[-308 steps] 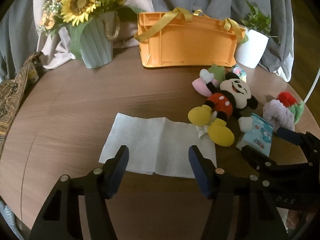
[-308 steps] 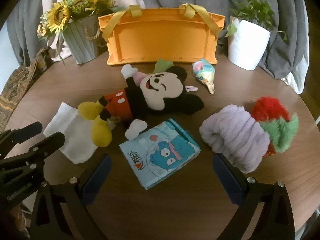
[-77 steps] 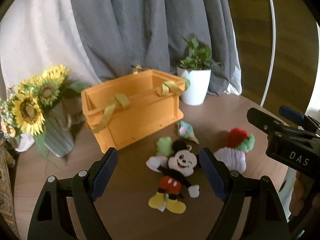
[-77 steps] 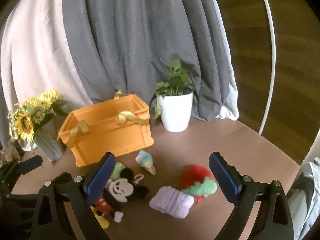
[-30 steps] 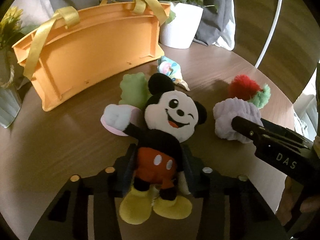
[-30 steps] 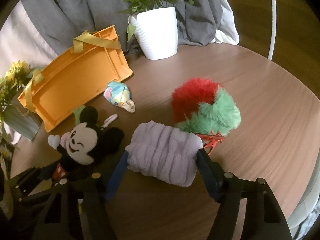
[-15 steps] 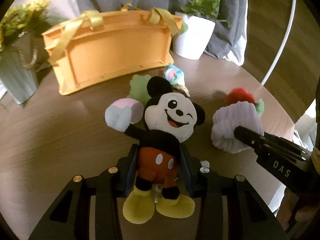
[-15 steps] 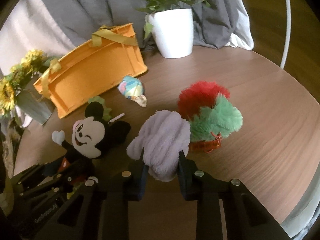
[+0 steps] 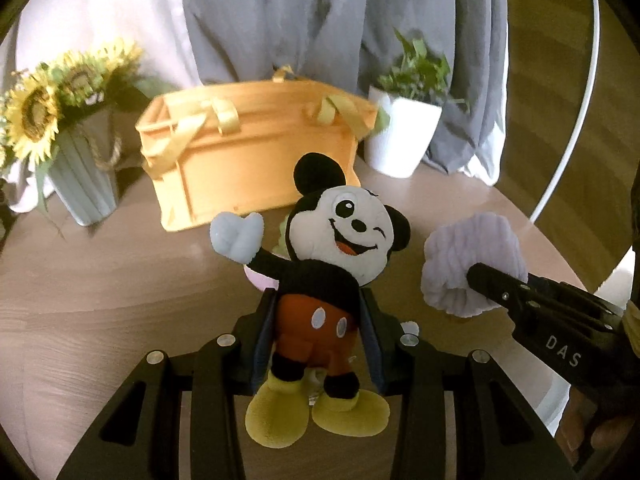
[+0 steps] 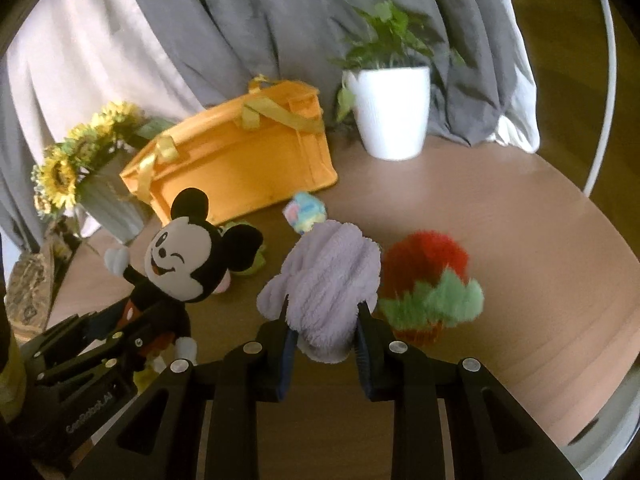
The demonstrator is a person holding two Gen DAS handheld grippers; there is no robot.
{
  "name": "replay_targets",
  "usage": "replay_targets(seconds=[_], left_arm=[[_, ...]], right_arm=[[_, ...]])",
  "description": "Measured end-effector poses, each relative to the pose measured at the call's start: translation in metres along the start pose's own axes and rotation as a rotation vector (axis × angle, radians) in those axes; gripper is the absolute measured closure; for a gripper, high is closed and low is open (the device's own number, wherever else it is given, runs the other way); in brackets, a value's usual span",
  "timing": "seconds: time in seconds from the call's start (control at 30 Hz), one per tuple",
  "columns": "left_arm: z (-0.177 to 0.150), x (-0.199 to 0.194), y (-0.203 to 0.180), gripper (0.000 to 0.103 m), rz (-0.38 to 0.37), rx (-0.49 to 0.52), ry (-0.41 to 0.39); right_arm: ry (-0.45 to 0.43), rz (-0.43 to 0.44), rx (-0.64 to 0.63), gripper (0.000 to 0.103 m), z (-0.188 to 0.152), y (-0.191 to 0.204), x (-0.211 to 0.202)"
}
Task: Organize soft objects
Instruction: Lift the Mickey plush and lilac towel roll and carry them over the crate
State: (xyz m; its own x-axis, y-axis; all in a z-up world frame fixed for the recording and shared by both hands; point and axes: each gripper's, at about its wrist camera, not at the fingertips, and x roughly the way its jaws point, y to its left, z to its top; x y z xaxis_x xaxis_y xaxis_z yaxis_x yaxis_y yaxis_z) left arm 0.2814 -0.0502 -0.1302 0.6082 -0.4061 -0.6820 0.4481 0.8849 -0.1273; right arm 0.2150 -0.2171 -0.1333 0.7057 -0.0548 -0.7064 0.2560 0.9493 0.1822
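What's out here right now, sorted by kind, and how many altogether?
Soft things: 6: mouse plush toy, purple scrunchie, red and green pompom, pastel ice-cream plush, green plush, pink plush
Potted plants: 2: sunflower pot, white pot
Baskets: 1: orange basket
Total: 9

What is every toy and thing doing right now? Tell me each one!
Mickey Mouse plush: pinched at the shorts by the left tongs, lifted.
Lilac fuzzy roll: squeezed in the right tongs, lifted.
Red and green fuzzy toy: resting on the table.
Small pastel toy: lying on the table.
Orange basket: upright, handles flopped down.
White plant pot: standing upright.
Sunflower vase: standing upright.
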Motion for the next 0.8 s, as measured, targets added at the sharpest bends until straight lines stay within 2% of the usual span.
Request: replay_targets(seconds=[0.4, 0.8], left_arm=[[0.028, -0.029, -0.012, 0.064, 0.064, -0.074, -0.112], [0.057, -0.049, -0.02, 0.064, 0.111, -0.098, -0.225]], right_arm=[[-0.131, 0.084, -0.098, 0.076, 0.042, 0.002, -0.027], [-0.221, 0.185, -0.118, 0.076, 0.078, 0.003, -0.04]])
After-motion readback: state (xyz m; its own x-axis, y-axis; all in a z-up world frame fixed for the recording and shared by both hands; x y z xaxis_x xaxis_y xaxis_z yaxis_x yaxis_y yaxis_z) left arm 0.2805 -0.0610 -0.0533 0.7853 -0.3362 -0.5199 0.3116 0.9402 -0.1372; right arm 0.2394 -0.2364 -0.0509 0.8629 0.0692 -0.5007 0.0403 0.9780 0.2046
